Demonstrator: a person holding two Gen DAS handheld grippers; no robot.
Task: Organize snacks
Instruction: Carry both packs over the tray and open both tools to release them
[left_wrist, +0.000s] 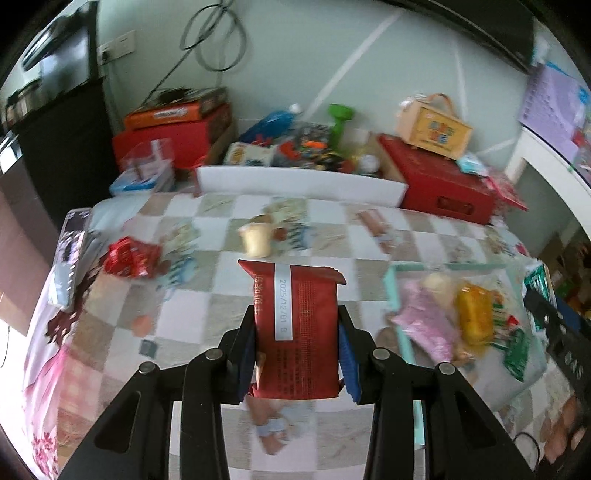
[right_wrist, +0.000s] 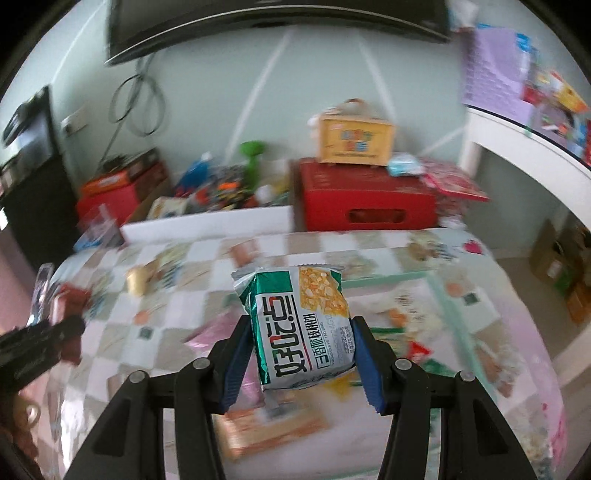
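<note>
Checked quilt (left_wrist: 207, 306) lies bare, seemingly, beside the tray's mint rim (left_wrist: 392, 291).

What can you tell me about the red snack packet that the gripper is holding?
The red snack packet is a shiny, crinkly wrapper with a silver stripe carrying a printed date and small white text. It stands upright, lifted above the checkered cloth, with its crimped top edge pointing away. The left gripper is shut on it, blue pads pressing both sides.

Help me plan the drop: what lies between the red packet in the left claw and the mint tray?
Left wrist view: only bare checkered cloth between the red packet and the mint tray; nothing blocks it.
</note>
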